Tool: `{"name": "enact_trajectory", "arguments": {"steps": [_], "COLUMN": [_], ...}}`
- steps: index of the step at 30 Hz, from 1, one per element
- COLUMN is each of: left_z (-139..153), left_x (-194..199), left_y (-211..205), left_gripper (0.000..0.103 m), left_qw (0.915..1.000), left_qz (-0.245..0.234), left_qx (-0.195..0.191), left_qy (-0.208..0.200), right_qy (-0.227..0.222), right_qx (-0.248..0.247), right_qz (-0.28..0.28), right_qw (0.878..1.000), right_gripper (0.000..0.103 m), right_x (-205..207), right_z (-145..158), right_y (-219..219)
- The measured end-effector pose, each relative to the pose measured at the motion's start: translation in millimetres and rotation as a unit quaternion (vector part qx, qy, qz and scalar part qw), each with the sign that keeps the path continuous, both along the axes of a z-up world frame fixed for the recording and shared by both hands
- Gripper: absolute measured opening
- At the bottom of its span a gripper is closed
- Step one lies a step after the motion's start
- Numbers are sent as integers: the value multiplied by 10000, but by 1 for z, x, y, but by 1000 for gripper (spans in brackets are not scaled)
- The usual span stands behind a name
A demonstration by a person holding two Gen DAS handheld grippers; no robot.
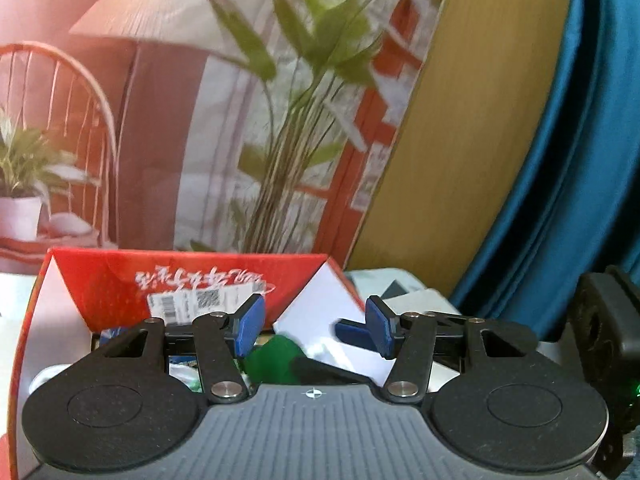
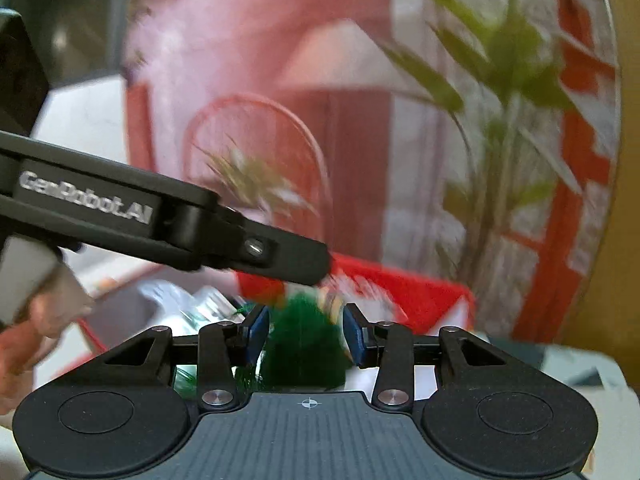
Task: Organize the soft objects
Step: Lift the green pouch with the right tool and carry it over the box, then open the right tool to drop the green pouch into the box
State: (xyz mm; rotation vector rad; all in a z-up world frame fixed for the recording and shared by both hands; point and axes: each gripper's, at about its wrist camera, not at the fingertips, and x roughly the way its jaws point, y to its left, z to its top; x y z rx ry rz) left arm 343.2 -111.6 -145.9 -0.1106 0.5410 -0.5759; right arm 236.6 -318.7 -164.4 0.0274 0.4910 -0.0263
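A red cardboard box with white inner flaps stands open on the table. My left gripper is open above its mouth, with nothing between the pads. A green fuzzy soft toy lies in the box just below it. In the right wrist view my right gripper has the same green fuzzy toy between its blue pads, over the red box. The image is blurred, so the grip is unclear. The left gripper's black body crosses that view from the left.
A printed backdrop with a lamp, chair and plants stands behind the box. A tan board and a teal curtain are to the right. White boxes lie right of the red box.
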Motion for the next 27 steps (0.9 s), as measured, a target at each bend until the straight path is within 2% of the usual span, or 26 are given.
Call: {"name": "enact_trajectory", "arguments": {"steps": [2,3,4,5,6,10,12,19,27], "left_z": [-4,-5,-6,-5,-4,-2,0,5,26], "left_x": [4,5,5,5,3,-6,-12,-33,-71], "left_y": [3,6,9,12,15,27,33,55,74], "left_gripper": [61,68,72,81,87,96,101,103,103], "left_qw": [9998,9996,9994,9990,9987,9959,9941,9852,9755], "left_qz": [152,232,321,401,470,770,890,1400,1885], "left_qx": [89,117,144,171,200,475,614,983,1109], "left_qy": [45,53,53,43,21,-76,-113,-106,-254], "right_qy": [124,157,170,168,153,52,13,-43,-303], "right_qx": [6,11,14,24,55,259,300,480,490], "right_qz": [-152,-210,-268,-325,-380,-612,-697,-1029,-1407], "right_qw": [9998,9997,9995,9993,9991,9978,9971,9935,9884], "right_gripper": [41,44,51,58,61,91,100,103,103], "right_x": [0,-2,-3,-5,-7,-15,-19,-34,-58], "right_z": [-7,-9,-11,-12,-13,-13,-10,2,30], "right_y": [-5,-7,-9,-11,-12,-16,-15,-5,16]}}
